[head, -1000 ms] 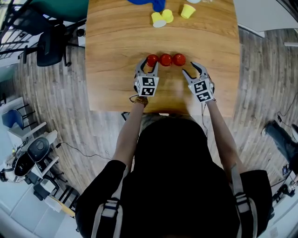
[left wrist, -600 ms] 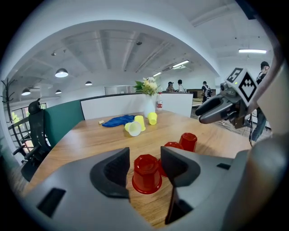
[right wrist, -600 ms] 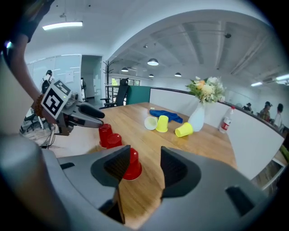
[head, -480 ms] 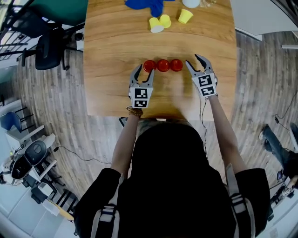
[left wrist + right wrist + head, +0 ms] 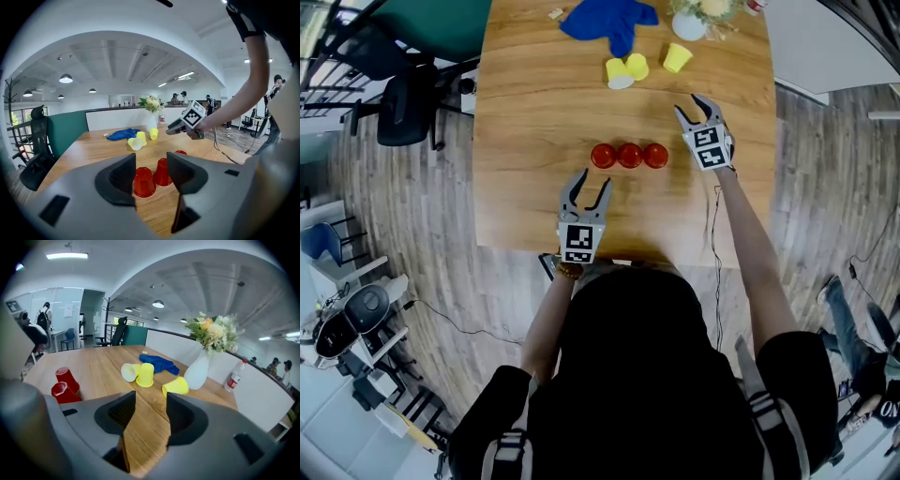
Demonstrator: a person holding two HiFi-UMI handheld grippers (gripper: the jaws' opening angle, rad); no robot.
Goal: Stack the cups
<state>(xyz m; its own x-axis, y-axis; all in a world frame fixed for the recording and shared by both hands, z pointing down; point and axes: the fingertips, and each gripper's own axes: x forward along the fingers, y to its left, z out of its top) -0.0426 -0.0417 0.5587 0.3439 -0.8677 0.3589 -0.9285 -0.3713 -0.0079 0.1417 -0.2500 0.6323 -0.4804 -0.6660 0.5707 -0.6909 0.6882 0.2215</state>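
Wooden worktop [image 5: 525, 112]: nearest the person, the left claw [image 5: 593, 180] hovers just short of the left end of a row of three red cups [image 5: 629, 155], jaws apart & empty. Red cups stand upside down, side by side. Right claw [image 5: 691, 105] is just past the row's right end, jaws apart w/ nothing btwn them; farther beyond the row lie three yellow cups [image 5: 637, 66], then a blue cloth [image 5: 609, 19] & white vase [image 5: 687, 23].
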